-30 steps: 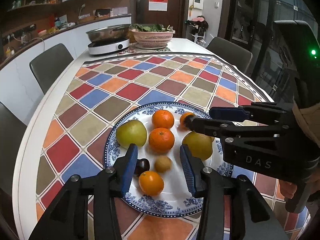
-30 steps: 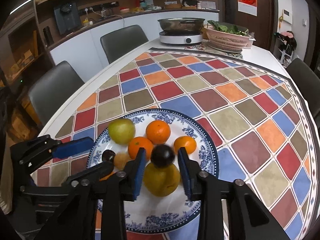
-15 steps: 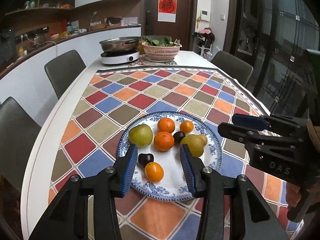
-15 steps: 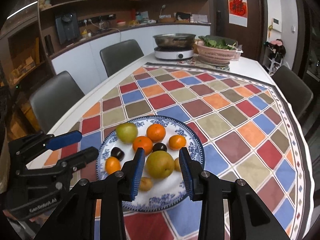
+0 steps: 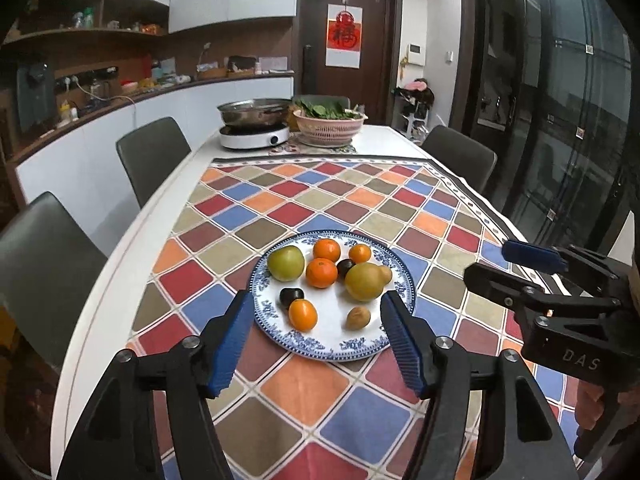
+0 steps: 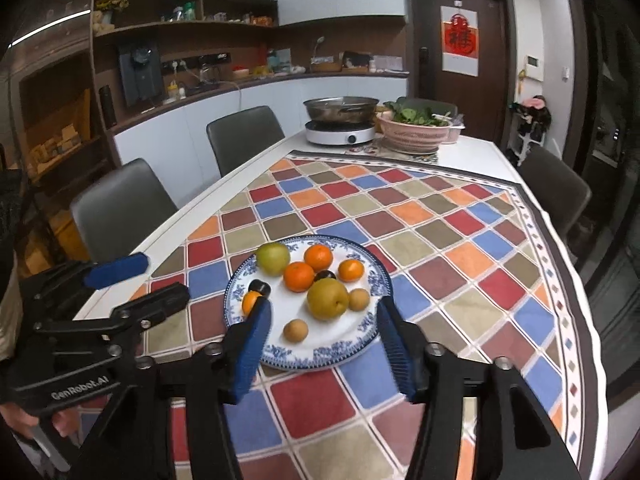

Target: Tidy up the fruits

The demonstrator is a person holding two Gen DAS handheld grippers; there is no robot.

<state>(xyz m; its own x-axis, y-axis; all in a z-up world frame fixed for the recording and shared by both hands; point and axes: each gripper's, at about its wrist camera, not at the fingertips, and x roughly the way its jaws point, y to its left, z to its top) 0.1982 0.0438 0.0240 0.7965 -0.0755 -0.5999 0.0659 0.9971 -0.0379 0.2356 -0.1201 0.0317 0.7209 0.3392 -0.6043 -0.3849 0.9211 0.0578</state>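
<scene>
Above the worktop, near edge | we hold left claw and right claw spread apart, empty | fruits all on blue-patterned plate | step: placing looks finished | next: only check for strays

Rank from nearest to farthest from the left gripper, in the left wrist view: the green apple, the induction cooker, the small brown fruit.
From the left gripper:
1. Small brown fruit, on the plate's near right part.
2. Green apple, at the plate's far left.
3. Induction cooker, at the table's far end.
</scene>
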